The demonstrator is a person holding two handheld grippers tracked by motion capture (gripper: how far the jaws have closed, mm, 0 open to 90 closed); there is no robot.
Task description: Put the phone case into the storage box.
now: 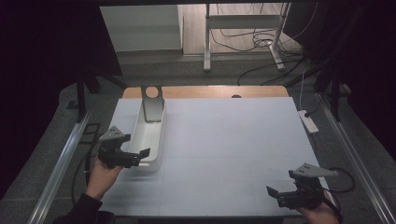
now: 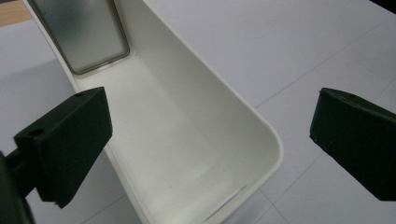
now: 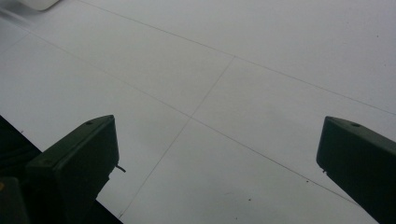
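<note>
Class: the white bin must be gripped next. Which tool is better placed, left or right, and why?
Left. The left tool is open at the white bin; the right tool is open over bare table, far away.

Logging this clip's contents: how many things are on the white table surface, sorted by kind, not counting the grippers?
White long bin: 1
Grey metal plate leaning in the bin's far end: 1
White power strip at the table's right edge: 1
Total: 3
</note>
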